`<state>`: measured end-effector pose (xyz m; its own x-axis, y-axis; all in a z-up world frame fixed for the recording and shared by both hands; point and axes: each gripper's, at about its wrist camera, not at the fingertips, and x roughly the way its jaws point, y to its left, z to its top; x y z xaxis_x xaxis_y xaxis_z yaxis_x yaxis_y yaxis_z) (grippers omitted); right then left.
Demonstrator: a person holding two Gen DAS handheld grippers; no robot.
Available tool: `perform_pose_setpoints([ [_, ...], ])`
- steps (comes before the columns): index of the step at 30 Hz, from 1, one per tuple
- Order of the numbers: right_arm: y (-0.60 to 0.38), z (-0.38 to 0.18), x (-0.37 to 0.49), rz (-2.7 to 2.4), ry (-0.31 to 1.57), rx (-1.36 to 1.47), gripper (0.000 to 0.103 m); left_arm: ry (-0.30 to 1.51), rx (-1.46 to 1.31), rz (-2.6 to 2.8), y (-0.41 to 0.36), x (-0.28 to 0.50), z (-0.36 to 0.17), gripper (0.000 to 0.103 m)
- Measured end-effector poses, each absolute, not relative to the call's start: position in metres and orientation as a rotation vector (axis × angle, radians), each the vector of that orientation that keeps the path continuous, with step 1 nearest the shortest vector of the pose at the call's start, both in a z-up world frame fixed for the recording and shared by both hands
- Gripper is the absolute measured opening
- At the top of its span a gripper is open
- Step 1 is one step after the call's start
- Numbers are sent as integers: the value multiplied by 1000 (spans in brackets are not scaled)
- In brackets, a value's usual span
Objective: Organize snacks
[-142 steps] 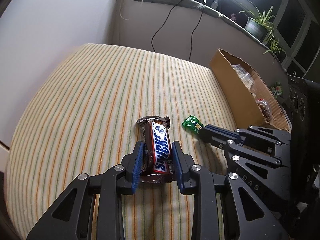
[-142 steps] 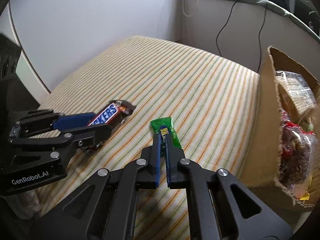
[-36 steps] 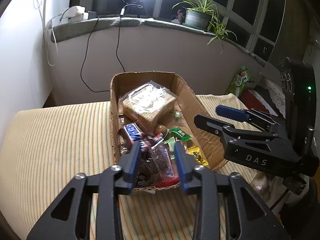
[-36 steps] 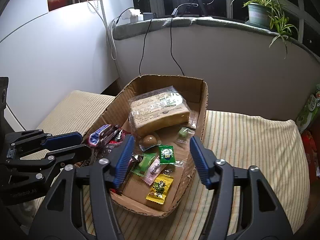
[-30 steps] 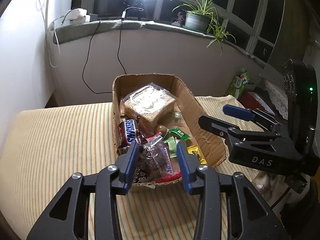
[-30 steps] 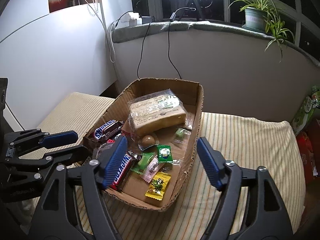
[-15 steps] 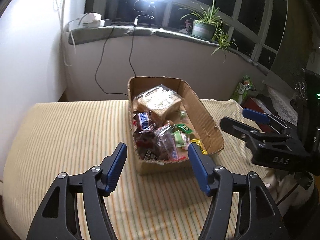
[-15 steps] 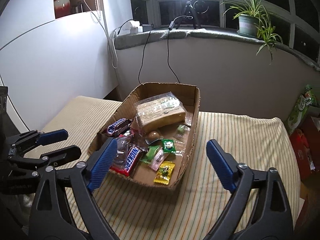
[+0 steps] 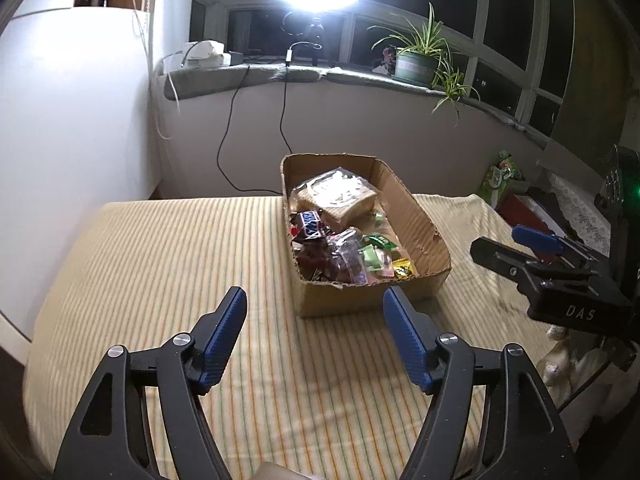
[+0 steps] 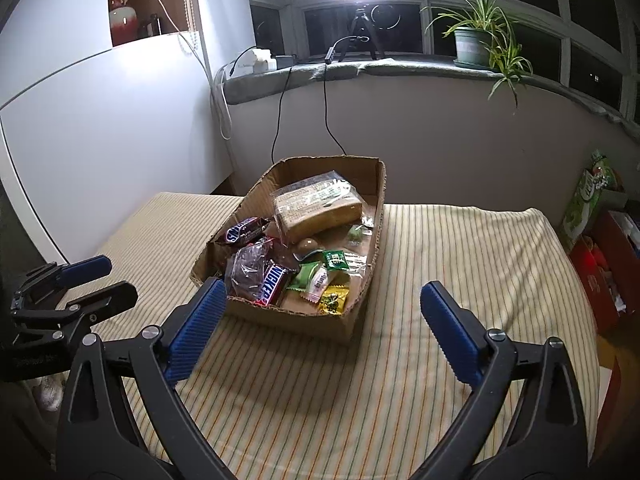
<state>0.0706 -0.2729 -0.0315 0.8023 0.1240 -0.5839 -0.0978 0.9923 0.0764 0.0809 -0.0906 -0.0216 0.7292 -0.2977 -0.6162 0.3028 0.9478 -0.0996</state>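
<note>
Left wrist view: left gripper (image 9: 316, 300) angled down over the striped cloth (image 9: 160, 280), jaws spread wide and just been opening, nothing between the blue pads (image 9: 224, 332); only bare cloth shows in the gap. The cardboard box (image 9: 360, 304) sits just beyond the fingertips, slightly right of centre, its near wall not touched by either pad. Inside it: a wrapped bread pack (image 9: 336, 196) at the far end, a Snickers bar (image 9: 310, 226) along the left wall, a clear bag of dark snacks (image 9: 340, 258) near the front, and green and yellow candies (image 9: 384, 260) on the right. The right gripper (image 9: 532, 248) shows at the right edge, level with the box, apart from it. Right wrist view: right gripper (image 10: 320, 308) also tilted down, jaws at about their widest and just been opening, empty; the box's near corner (image 10: 320, 326) lies in the gap but the pads (image 10: 448, 332) stand clear of it. A second Snickers bar (image 10: 274, 286) lies at the front of the box beside the bag. Left gripper (image 10: 76, 280) sits at the left edge over the cloth, beside the box, not touching it.
</note>
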Motion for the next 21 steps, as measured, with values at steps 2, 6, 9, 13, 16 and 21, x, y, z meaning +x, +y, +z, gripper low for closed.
perform_pose_setpoints([
  [2,-274,-31,68,114,628,44,100,672,12,-322,-90,77,-21,74],
  [6,-275,-30,64,110,622,44,100,659,20,-315,-91,74,-18,75],
  [9,-275,-30,63,111,622,44,100,657,20,-313,-92,72,-18,76],
  [13,-275,-30,61,111,628,43,100,657,19,-311,-91,72,-18,76],
  [16,-273,-31,60,113,630,42,100,659,19,-309,-90,71,-19,76],
  [21,-271,-31,60,114,632,43,100,658,18,-308,-90,71,-18,76],
])
